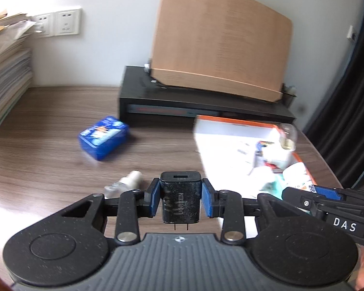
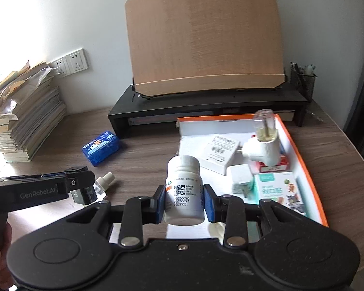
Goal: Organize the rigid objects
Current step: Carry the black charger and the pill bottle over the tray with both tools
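Your left gripper (image 1: 181, 200) is closed on a black UGREEN charger (image 1: 180, 197), blue pads pressed to both its sides, prongs pointing back toward the camera; it is held clear above the wooden desk (image 1: 48, 169). Your right gripper (image 2: 184, 200) is clamped on a white pill bottle (image 2: 184, 190), cap upward, label with a QR code facing you, held over the near left edge of the orange-rimmed tray (image 2: 305, 169). Inside the tray lie a white flat box (image 2: 220, 152), a white plug-in vaporiser with a clear bottle (image 2: 263, 143), a white charger cube (image 2: 240, 178) and a green-and-white carton (image 2: 276, 189). Outside the tray, on the desk, a blue box (image 2: 101, 148) sits near the black monitor riser (image 2: 206, 104), and a small clear dropper bottle (image 1: 125, 184) lies on its side just beyond your left gripper.
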Action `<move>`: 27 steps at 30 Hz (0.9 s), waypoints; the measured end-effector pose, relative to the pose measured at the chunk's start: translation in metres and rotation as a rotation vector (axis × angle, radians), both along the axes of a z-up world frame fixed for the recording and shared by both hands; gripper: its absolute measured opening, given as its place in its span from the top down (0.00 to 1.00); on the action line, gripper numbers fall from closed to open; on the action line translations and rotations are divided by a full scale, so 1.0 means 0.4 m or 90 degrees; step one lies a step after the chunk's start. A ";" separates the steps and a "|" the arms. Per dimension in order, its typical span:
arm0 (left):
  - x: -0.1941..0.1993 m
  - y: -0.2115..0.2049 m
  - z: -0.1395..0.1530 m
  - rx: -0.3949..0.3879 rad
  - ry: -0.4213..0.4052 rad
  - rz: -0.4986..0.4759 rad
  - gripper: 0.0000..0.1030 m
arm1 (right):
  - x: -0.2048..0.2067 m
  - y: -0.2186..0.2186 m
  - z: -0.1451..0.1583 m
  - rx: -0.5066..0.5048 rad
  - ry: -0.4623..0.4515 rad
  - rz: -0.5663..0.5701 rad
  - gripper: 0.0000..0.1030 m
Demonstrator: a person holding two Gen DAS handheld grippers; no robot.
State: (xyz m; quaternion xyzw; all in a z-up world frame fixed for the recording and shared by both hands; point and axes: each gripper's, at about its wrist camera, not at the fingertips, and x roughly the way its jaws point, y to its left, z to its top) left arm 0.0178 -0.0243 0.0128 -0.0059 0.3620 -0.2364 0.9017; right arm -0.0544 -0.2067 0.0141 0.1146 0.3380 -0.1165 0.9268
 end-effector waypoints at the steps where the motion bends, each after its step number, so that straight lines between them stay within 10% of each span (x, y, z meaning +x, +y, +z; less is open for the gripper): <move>1: -0.013 -0.022 0.002 0.000 -0.002 -0.008 0.66 | -0.018 -0.016 0.003 -0.001 -0.001 -0.008 0.61; 27: -0.143 -0.271 -0.040 0.016 0.031 -0.057 0.65 | -0.190 -0.220 -0.013 0.005 -0.010 -0.030 0.61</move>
